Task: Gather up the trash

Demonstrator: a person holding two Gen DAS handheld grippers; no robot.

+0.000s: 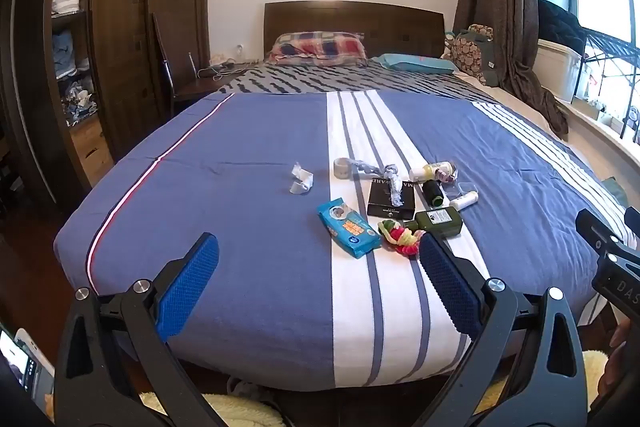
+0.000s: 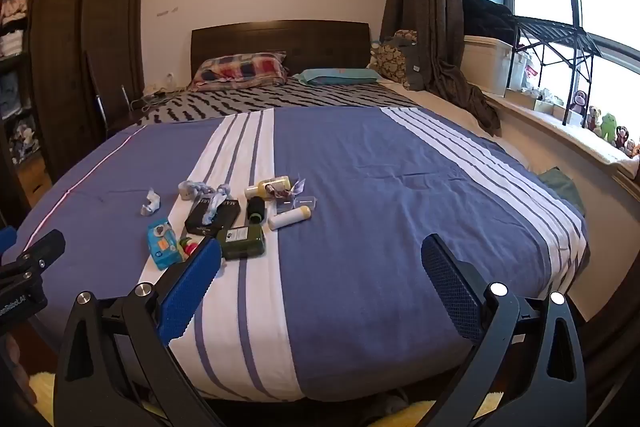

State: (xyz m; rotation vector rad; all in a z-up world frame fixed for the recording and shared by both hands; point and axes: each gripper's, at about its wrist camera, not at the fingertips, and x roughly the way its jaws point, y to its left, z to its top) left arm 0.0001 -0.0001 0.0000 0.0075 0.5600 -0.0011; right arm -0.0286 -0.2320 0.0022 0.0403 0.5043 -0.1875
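Note:
Several small items lie on the blue-and-white striped bedspread (image 1: 248,155). A crumpled white wrapper (image 1: 301,180) lies left of the group. A blue wipes packet (image 1: 349,233), a black box (image 1: 391,201), a dark green bottle (image 1: 438,223), a red-green hair tie (image 1: 400,237), a tape roll (image 1: 342,168) and small bottles (image 1: 464,201) lie together. My left gripper (image 1: 318,259) is open and empty, above the bed's foot end. My right gripper (image 2: 320,257) is open and empty, to the right of the items, with the green bottle (image 2: 243,242) by its left finger.
A wooden headboard (image 1: 354,23), pillows (image 1: 318,49) and a bag (image 1: 474,53) are at the far end. A wardrobe (image 1: 120,27) and chair (image 1: 168,75) stand left. A curtain (image 2: 432,7), storage box (image 2: 488,63) and windowsill toys (image 2: 604,127) are right.

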